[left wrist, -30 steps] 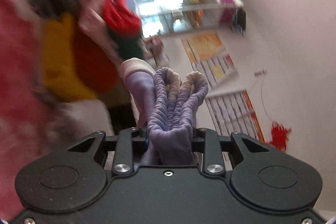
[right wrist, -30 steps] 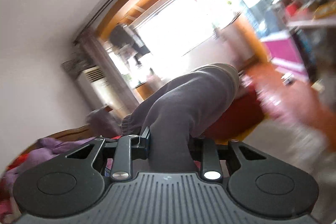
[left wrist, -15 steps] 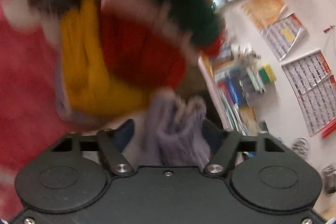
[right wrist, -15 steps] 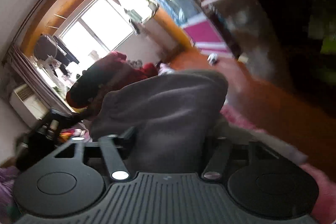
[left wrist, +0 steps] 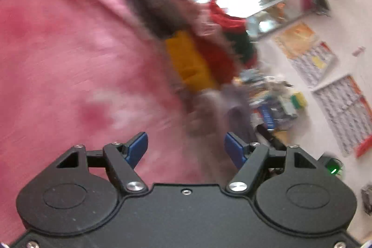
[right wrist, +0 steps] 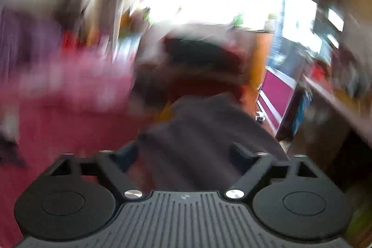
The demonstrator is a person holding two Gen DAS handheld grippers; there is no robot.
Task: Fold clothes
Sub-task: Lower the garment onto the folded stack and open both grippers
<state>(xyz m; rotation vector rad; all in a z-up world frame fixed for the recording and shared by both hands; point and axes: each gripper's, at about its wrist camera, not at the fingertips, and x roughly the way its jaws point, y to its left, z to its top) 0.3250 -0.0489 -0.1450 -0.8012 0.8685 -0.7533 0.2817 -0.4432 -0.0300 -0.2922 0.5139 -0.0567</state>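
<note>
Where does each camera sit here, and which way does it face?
Left wrist: on the left gripper, facing along its open fingers over the pink cloth toward a blurred clothes pile and papered wall.
Right wrist: on the right gripper, open, facing the dark grey garment and bright windows; heavily blurred.
Shared: the pink cloth and clothes.
</note>
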